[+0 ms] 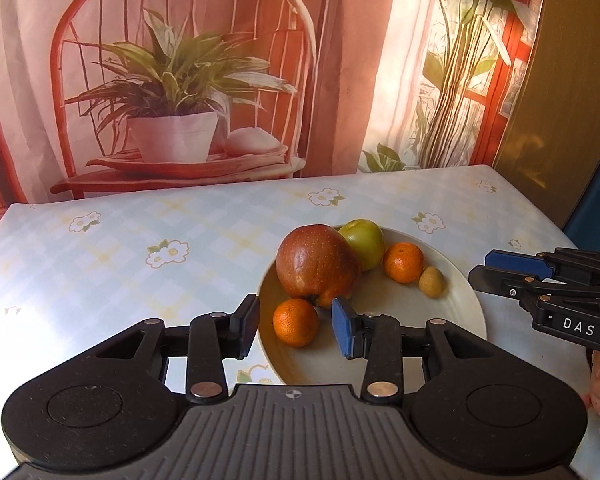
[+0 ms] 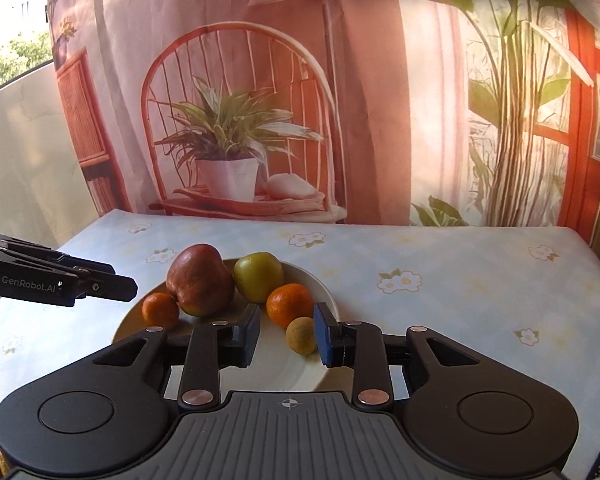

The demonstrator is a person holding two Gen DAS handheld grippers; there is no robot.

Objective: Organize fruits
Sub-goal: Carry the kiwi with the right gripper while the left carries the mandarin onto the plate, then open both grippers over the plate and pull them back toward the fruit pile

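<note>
Left wrist: plate (image 1: 456, 300) holds 5 fruits; left gripper (image 1: 296, 326) open.

A plate (image 1: 460, 304) sits on the table (image 1: 140, 240). In it, the big apple (image 1: 316, 266) lies left of the small apple (image 1: 362, 242); one tangerine (image 1: 296, 322) lies before the big apple, another tangerine (image 1: 404, 262) to the right, a small round fruit (image 1: 432, 282) beside it.

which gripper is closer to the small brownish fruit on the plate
Right. The right gripper has the small brownish fruit lying just past its open fingertips; the left gripper sits across the plate, by an orange.
</note>
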